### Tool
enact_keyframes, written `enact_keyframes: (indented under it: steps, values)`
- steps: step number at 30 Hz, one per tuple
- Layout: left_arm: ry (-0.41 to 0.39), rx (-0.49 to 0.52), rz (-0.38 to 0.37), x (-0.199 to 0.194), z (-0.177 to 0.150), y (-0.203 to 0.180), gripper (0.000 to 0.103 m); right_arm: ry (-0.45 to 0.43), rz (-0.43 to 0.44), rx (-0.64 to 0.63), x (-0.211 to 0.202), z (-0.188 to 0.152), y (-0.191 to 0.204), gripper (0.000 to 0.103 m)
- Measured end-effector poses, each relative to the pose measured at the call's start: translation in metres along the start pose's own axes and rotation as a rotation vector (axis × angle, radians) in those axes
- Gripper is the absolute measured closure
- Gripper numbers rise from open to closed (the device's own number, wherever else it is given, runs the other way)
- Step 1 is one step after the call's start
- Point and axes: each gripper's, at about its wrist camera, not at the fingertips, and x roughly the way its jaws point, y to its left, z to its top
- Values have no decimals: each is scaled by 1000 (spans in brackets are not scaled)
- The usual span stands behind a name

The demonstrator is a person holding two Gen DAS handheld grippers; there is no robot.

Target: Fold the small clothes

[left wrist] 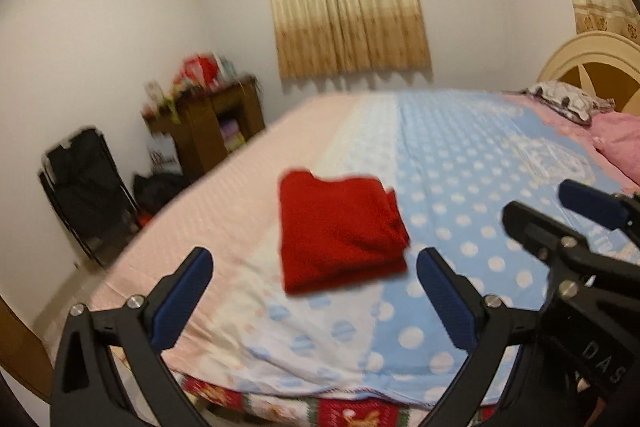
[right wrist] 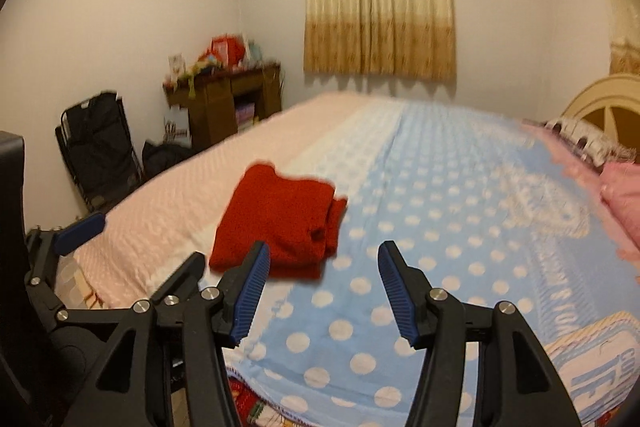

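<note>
Hovering over the near edge of the bed [left wrist: 224, 195], I have both sets of jaws empty. My left gripper [left wrist: 314, 297] stands wide open, with nothing between its blue pads; my right gripper [right wrist: 324, 291] is about half open and also holds nothing. In the left view the right gripper [left wrist: 552, 211] shows at the right edge, just beside mine.

The red garment [left wrist: 340, 231] lies on the blanket [left wrist: 460, 163], across the line where the pink part meets the white and blue dotted part, ahead of both grippers and apart from them. In the right view the same garment [right wrist: 280, 223] sits ahead and a little left of my right jaws. It already looks folded into a compact, roughly square packet, with stacked layer edges showing on its right side, so I judge the folding of this piece largely done.

It looks like a knit: soft, light, limp, and not slippery. Pinched at one corner, I expect it to sag and the layers to slide open. If I must move it, I would take the thick stacked right edge with one gripper and the opposite edge with the other, pads gripping through all layers, and lift level.
</note>
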Motion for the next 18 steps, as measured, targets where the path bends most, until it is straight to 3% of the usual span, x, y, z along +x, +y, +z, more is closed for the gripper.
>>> enact_keyframes:
  steps: [4, 8, 18]
  values:
    - [-74, -65, 37, -12, 7, 16, 0, -117, -3, 26, -22, 5, -1, 37]
    - [-99, -125, 18, -17, 9, 26, 0, -195, -11, 31, -34, 7, 1, 33]
    - [-118, -124, 42, -15, 9, 25, 0, -164, -16, 76, -20, 1, -6, 31]
